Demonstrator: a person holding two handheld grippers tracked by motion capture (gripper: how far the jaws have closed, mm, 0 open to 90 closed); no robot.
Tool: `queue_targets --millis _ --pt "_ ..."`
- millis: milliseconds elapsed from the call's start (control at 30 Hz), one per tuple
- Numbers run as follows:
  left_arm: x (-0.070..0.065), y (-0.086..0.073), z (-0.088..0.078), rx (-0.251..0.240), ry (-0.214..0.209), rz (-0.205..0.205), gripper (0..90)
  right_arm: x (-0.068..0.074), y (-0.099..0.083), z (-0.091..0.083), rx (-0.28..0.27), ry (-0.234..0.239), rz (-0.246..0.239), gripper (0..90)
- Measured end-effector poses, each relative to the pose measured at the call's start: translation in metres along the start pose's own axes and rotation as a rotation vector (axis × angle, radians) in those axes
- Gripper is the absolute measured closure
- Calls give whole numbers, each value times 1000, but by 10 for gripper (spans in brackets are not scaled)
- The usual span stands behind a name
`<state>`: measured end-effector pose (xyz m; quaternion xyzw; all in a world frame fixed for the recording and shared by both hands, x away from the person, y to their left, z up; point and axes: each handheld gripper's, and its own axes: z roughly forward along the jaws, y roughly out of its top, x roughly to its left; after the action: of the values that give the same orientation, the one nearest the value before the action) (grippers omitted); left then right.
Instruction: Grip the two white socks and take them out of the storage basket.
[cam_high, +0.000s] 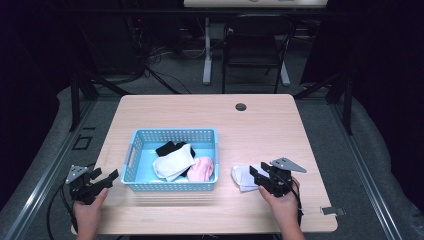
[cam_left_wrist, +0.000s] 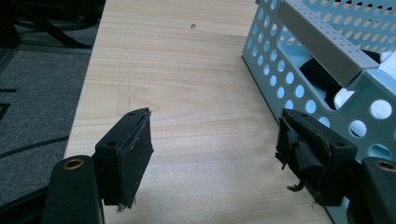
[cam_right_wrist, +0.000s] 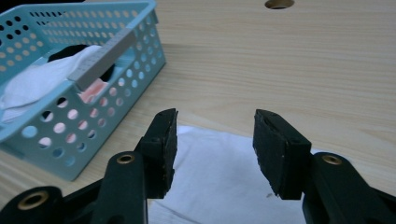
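the right gripper (cam_high: 256, 176) hangs jaws apart over a flat white cloth sock (cam_high: 243, 178) on the pale wooden table (cam_high: 260, 130), at 3 o'clock of the perforated light-blue plastic basket (cam_high: 172, 186). one sock looks unloaded; white, pink and black ones remain inside. the left gripper (cam_left_wrist: 215, 154), also spread, grips nothing; its view shows the basket's handle close up.

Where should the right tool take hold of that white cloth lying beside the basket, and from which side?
Grip the white cloth at its near edge, coming down from above on the person's side. It lies flat on the table, so a raised fold is probably easiest to pinch. The right tool hangs open right over it, and the blue basket crowds the cloth's left side.
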<state>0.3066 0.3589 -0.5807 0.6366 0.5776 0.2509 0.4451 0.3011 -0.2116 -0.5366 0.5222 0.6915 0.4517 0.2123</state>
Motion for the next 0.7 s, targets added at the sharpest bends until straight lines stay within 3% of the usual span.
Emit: queue_targets --millis 300,700 --pt "0 0 0 -1 0 -2 266 23 22 2 12 37 -58 510" --pt "1 0 0 -10 2 -7 265 64 72 20 64 81 -127 512"
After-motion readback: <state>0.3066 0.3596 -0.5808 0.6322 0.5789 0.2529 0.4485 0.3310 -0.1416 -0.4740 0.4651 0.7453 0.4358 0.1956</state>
